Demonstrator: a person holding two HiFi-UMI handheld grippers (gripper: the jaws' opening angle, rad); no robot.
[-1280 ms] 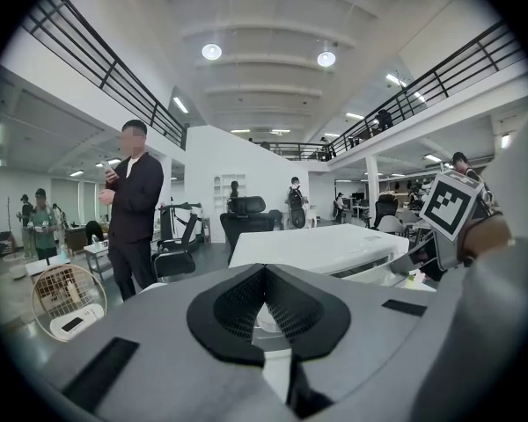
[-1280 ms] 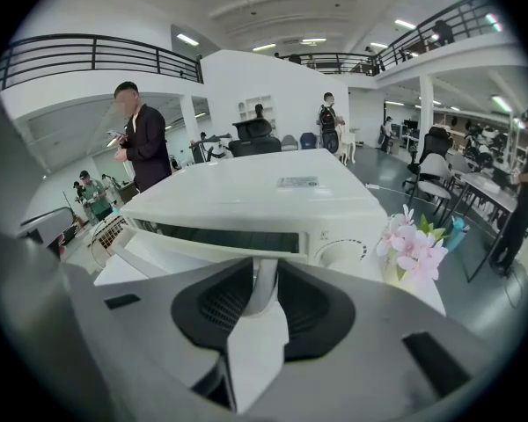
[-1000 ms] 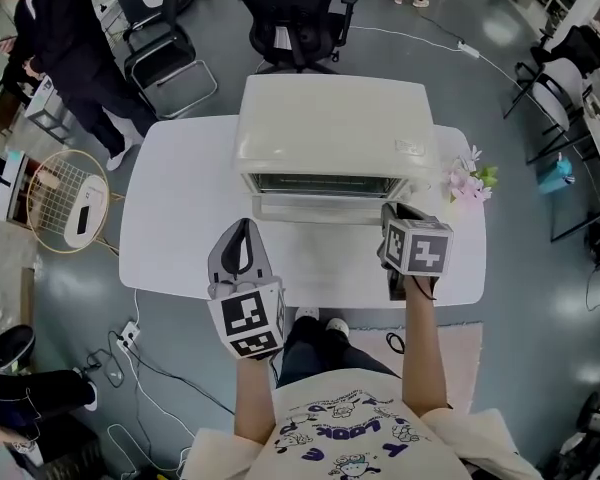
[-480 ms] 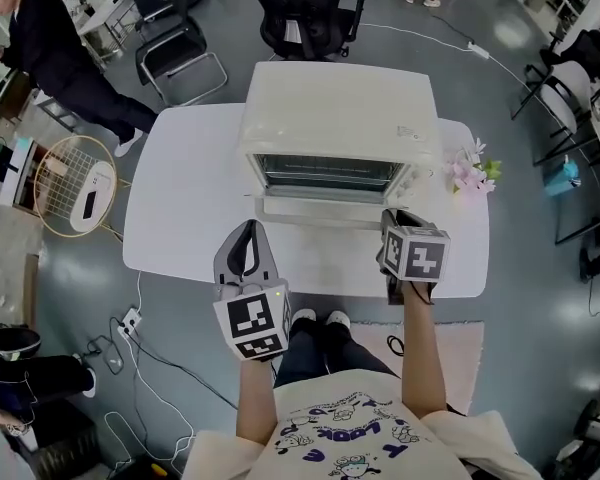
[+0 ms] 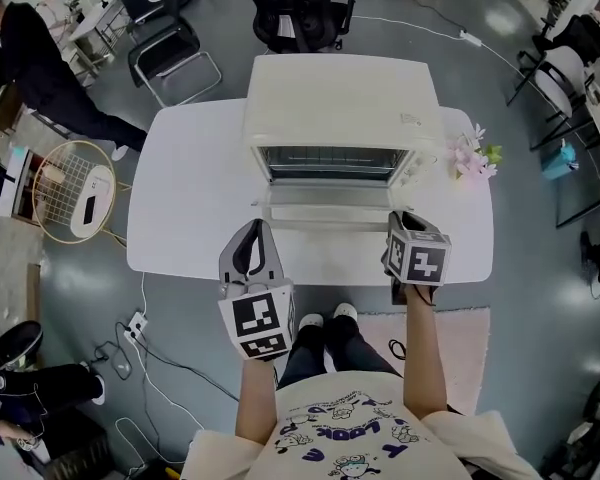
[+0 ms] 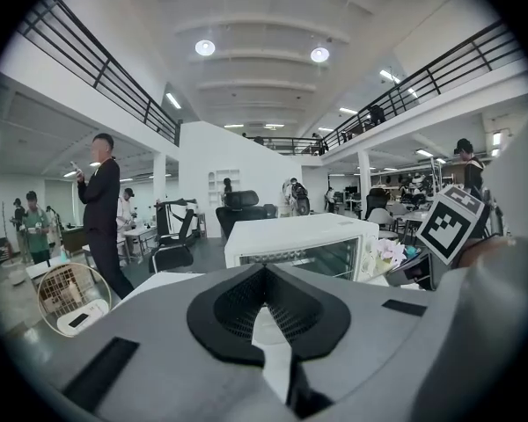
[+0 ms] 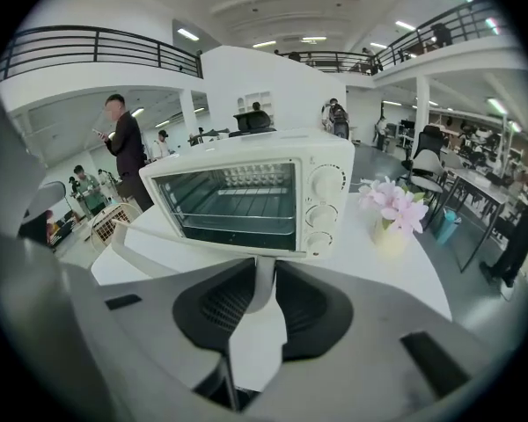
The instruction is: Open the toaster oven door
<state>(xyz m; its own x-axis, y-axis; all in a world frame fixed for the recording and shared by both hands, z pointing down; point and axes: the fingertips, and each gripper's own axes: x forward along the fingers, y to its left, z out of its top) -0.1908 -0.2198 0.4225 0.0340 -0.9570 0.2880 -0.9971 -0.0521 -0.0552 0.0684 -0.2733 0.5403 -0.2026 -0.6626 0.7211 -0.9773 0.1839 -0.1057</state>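
Now the toaster oven stands on the white table, its door folded down flat in front of it. At the oven's front right, the right gripper has just been closing its jaws and is clamped on the door handle's end (white strip between the pads). The left gripper hovers before the oven's front left, jaws together, empty.
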